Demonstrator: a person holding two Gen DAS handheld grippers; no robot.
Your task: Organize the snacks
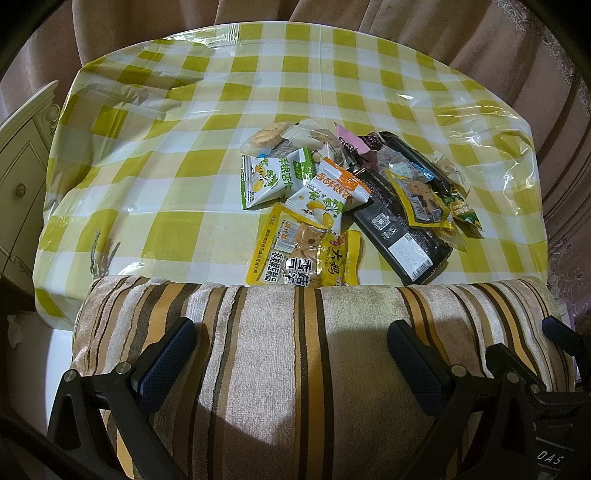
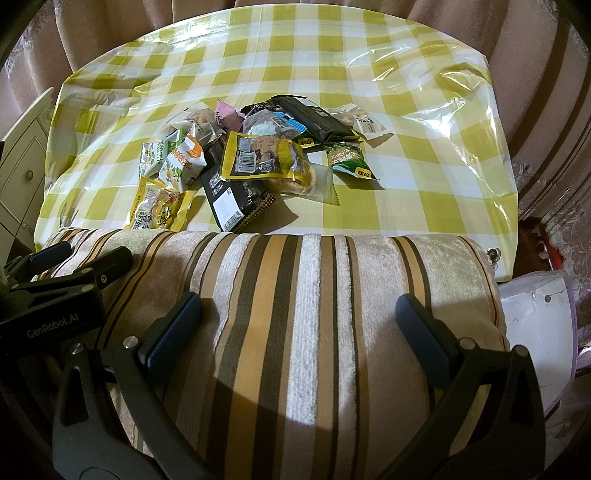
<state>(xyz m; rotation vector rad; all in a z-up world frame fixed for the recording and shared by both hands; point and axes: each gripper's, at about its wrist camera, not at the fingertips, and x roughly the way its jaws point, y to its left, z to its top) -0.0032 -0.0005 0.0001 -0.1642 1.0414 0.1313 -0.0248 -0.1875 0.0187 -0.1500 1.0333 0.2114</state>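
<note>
Both claws are hovering over a striped cushion (image 1: 280,369) at the near edge of a table covered in a yellow-and-white checked cloth (image 1: 184,147). The left gripper (image 1: 291,354) is holding its fingers spread wide with nothing between them, and the right gripper (image 2: 299,332) is doing the same, just beside it. The snacks (image 1: 343,195) are lying in one loose heap on the cloth beyond the cushion, packets overlapping one another. In the left view, a yellow packet (image 1: 295,254) is sitting nearest the cushion, a long black packet (image 1: 402,236) is slanting to its right, and green-and-white pouches (image 1: 273,177) are resting further back. In the right view, a green pouch (image 2: 349,160) is lying at the heap's right edge. Curtains (image 1: 406,26) are hanging behind the table.
</note>
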